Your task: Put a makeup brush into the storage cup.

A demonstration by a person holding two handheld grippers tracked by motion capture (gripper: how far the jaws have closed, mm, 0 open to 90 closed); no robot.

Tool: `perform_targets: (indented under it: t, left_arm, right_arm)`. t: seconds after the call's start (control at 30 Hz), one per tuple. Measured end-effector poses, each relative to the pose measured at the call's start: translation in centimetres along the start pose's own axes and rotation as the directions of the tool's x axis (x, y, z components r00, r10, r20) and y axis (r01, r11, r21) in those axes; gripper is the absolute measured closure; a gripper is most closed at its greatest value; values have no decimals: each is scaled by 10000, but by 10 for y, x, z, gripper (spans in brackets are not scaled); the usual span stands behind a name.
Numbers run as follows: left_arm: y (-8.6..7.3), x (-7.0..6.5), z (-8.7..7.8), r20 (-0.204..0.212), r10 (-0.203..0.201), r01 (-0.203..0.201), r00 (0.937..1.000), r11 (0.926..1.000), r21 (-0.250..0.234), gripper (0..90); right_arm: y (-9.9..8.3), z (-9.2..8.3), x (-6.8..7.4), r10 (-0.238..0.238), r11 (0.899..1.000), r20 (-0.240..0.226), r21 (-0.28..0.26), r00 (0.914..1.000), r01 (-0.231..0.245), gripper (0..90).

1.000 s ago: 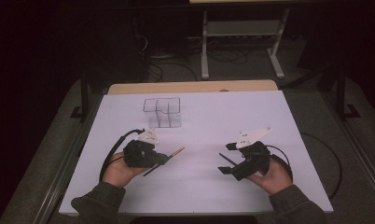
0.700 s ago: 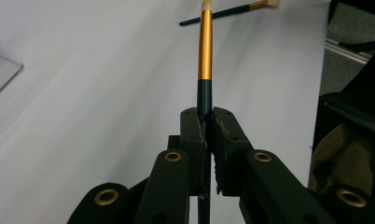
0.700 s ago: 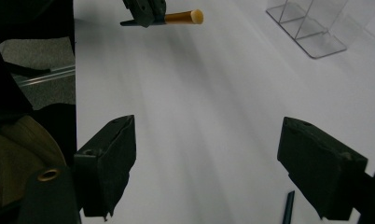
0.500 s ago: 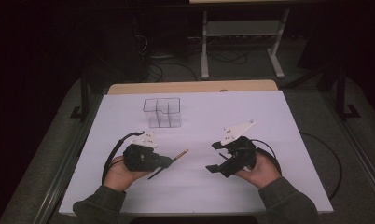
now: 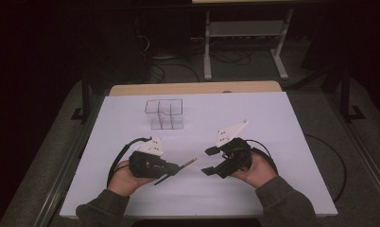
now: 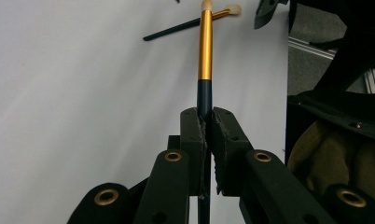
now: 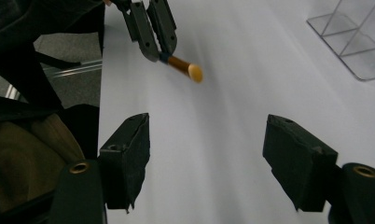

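Note:
My left gripper [image 5: 175, 169] is shut on a make-up brush [image 5: 186, 164] with a dark handle, a gold ferrule and a pale tip. In the left gripper view the brush [image 6: 205, 42] runs straight out from the closed jaws of that gripper [image 6: 207, 126]. The brush points right, toward my right gripper [image 5: 210, 161]. That gripper stands open a short way from the tip, and its jaws have just been closing with nothing between them. The right gripper view looks between those spread jaws [image 7: 206, 163] at the left gripper [image 7: 153, 30] and the brush tip [image 7: 193, 72] farther off.
A clear acrylic organizer [image 5: 165, 113] with several compartments stands on the white sheet [image 5: 273, 123] behind the hands; its corner [image 7: 358, 42] lies at the upper right of the right gripper view. A wooden table edge [image 5: 193, 88] runs along the back. Cables trail from both grippers.
My right gripper has moved left toward the brush tip, and its jaws stand narrower than before. The left gripper and the brush have stayed put.

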State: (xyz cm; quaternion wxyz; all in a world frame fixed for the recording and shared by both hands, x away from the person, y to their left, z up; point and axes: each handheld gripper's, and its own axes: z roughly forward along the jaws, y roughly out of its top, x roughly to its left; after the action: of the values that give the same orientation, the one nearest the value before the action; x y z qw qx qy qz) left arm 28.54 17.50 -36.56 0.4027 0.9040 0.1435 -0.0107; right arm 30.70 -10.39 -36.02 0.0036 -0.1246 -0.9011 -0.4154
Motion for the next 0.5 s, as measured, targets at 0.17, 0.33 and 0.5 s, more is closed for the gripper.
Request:
perform_targets:
  t: [0.17, 0.33, 0.5]
  left_arm:
    - [2, -2, 5, 189, 169, -171, 9997, 9998, 74, 833]
    - [3, -4, 10, 355, 323, -326, 9988, 9994, 80, 833]
    - [4, -6, 14, 539, 417, -430, 9977, 9988, 221, 833]
  right_arm:
    - [4, 5, 0, -235, 9997, -427, 63, 9988, 238, 384]
    - [6, 9, 0, -492, 9988, -855, 17, 9951, 496, 463]
    - [7, 12, 0, -726, 9973, -1228, 26, 9898, 734, 548]
